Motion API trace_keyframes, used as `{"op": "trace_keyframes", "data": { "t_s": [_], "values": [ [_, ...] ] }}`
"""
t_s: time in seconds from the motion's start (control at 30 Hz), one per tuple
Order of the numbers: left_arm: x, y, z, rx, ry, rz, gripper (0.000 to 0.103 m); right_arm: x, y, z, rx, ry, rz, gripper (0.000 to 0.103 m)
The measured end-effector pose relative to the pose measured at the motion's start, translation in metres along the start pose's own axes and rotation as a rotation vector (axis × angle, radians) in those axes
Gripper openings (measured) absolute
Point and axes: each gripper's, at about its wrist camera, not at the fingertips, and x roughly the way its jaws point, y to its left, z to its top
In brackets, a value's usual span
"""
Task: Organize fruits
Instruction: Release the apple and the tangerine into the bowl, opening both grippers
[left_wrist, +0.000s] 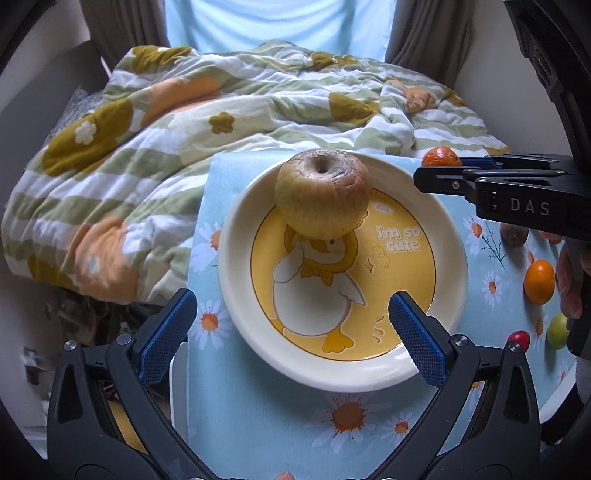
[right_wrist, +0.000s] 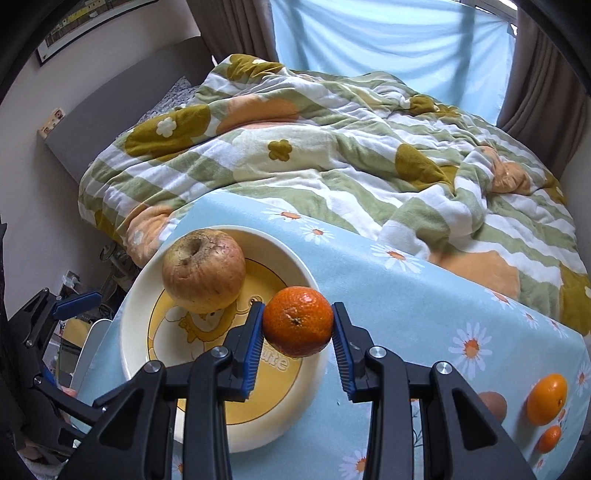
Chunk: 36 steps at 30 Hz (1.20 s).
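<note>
My right tongs (right_wrist: 298, 322) clamp the mandarin (right_wrist: 297, 320) just above the plate's (right_wrist: 273, 428) near rim, the apple (right_wrist: 204, 270) sitting beyond and to the left; my left tongs (left_wrist: 291, 332) hang wide open, holding nothing, over the plate.

Black hand-held gripper (left_wrist: 291, 325) frames, blue ribbed pads (left_wrist: 168, 334), silver screws, "DAS" lettering.
</note>
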Motion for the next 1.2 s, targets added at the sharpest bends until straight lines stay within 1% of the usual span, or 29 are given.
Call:
{"op": "trace_keyframes", "data": {
  "t_s": [0.17, 0.27, 0.33, 0.37, 0.4, 0.47, 0.5, 0.53, 0.7, 0.87, 1.03, 1.2],
  "values": [
    [0.001, 0.005, -0.009, -0.022, 0.008, 0.007, 0.103, 0.022, 0.009, 0.001, -0.032, 0.043, 0.045, 0.033],
    [0.003, 0.004, -0.013, -0.029, 0.019, 0.004, 0.103, 0.031, 0.014, 0.0, -0.069, 0.06, 0.022, 0.033],
    [0.004, 0.004, -0.015, -0.031, 0.024, 0.001, 0.103, 0.032, 0.015, -0.001, -0.084, 0.056, 0.009, 0.033],
    [0.005, 0.004, -0.016, -0.031, 0.027, 0.001, 0.103, 0.032, 0.015, -0.001, -0.087, 0.054, 0.011, 0.036],
    [0.006, 0.003, -0.016, -0.03, 0.029, 0.001, 0.103, 0.032, 0.016, -0.002, -0.089, 0.051, 0.013, 0.045],
    [0.006, 0.003, -0.017, -0.028, 0.033, 0.002, 0.103, 0.027, 0.017, -0.003, -0.09, 0.021, 0.037, 0.091],
    [0.005, 0.003, -0.017, -0.029, 0.034, 0.003, 0.103, 0.025, 0.017, -0.003, -0.092, 0.014, 0.028, 0.099],
    [0.005, 0.002, -0.017, -0.03, 0.036, 0.002, 0.103, 0.024, 0.017, -0.004, -0.095, 0.01, 0.024, 0.102],
    [-0.002, 0.0, -0.018, -0.021, 0.039, 0.001, 0.103, 0.016, 0.012, -0.008, -0.06, 0.001, 0.037, 0.102],
    [-0.016, -0.003, -0.015, -0.006, 0.025, 0.002, 0.103, -0.001, 0.016, -0.011, -0.059, -0.016, 0.014, 0.102],
    [-0.036, -0.006, -0.011, 0.011, 0.002, -0.005, 0.103, -0.025, 0.022, -0.013, -0.047, -0.035, -0.003, 0.102],
    [-0.057, -0.008, -0.008, 0.041, -0.026, -0.02, 0.103, -0.059, 0.023, -0.019, 0.007, -0.062, -0.051, 0.102]
  ]
}}
